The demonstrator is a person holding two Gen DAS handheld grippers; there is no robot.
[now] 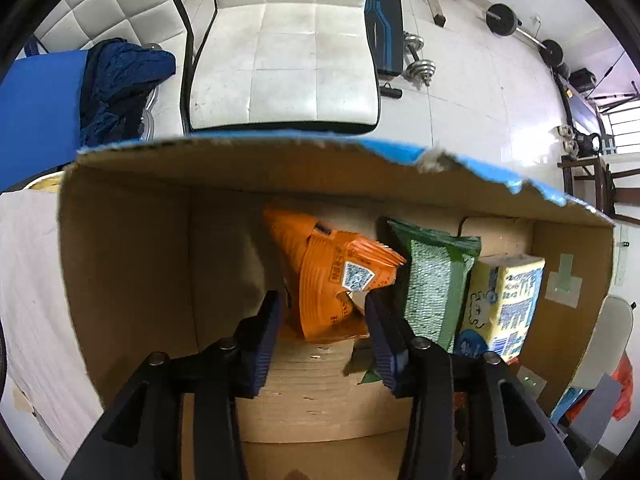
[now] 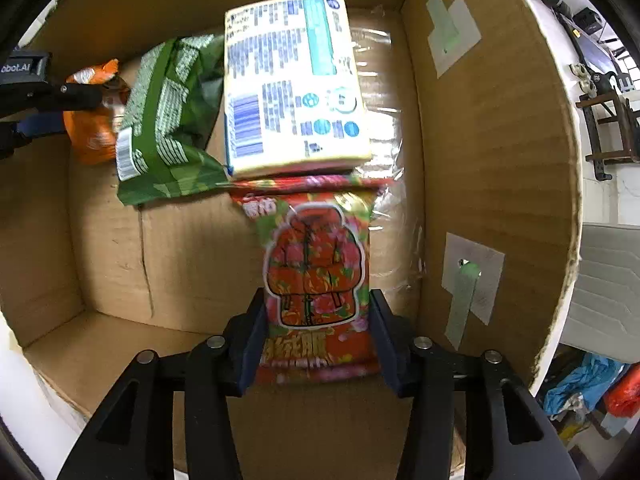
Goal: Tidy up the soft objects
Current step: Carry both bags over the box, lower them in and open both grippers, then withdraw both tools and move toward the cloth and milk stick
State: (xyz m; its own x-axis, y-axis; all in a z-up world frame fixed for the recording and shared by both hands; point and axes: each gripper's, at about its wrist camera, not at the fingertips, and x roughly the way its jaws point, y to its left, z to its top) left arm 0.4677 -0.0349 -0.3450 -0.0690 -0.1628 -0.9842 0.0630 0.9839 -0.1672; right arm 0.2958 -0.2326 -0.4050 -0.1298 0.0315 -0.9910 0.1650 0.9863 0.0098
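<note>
Orange pouch [image 1: 328, 280], green-patterned pack [image 1: 434, 280]

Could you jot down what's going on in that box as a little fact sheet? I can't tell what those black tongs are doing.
Container: cardboard box, open top
Left tongs: jaws either side of an orange packet; grip uncertain
Right tongs: closed on a red floral packet
Also inside: green packet and yellow tissue pack, side by side
Layout: floral packet's far end touches the tissue pack
Outside the box: white padded chair
</note>
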